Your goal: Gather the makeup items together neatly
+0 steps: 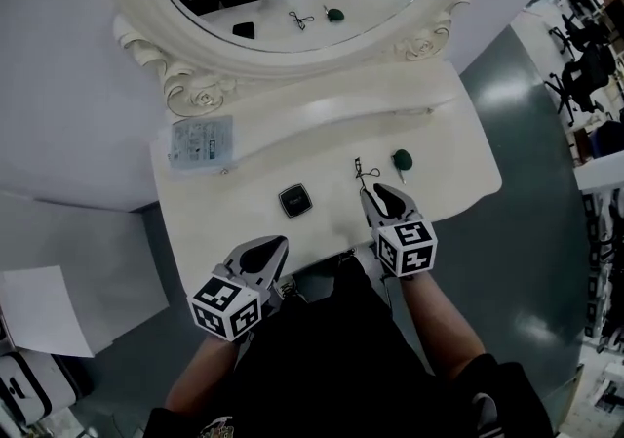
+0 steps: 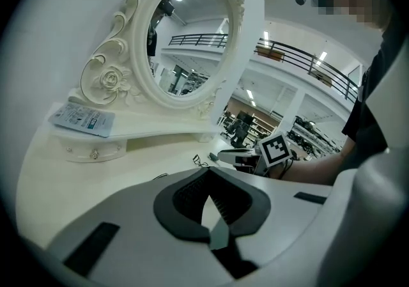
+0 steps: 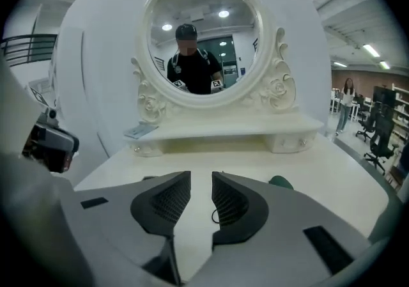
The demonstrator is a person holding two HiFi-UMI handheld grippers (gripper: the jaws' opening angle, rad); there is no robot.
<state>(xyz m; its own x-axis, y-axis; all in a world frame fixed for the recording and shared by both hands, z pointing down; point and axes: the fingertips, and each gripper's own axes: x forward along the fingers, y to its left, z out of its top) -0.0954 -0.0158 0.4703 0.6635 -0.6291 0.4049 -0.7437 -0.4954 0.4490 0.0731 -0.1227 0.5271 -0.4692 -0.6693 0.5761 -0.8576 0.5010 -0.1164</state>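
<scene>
Four makeup bits were spread out at that point, none of them gathered yet. The right gripper [image 1: 370, 190] had its jaws parted with nothing between them, just bare table [image 1: 439, 134] showing through the gap. The eyelash curler [image 1: 363, 171] lay right in front of its tips. The green sponge [image 1: 402, 161] sat a bit further ahead and off to that gripper's right. The black compact [image 1: 295, 200] was off to its left, ahead of the left gripper [image 1: 278, 243] and roughly between the two. The packet [image 1: 202, 141] was the odd one out, up on the raised shelf well ahead of the left gripper and to its left, by the foot of the mirror [image 1: 185, 56].

The left gripper had its tips pressed together and held nothing, sitting over the near edge of the table.

My guess on handling:
- **Curler:** it looked like thin, stiff metal, very light, and likely to skate on that glossy top. I'd pinch it across the handle loops, where it stands off the surface a little.
- **Sponge:** it should be soft and squashy, so a gentle squeeze across the middle would do.
- **Compact:** it was flat, smooth and low, so probably slippery. I'd grab it by opposite edges or just nudge it along.
- **Packet:** it looked thin and floppy, so I'd take it by a corner.
</scene>
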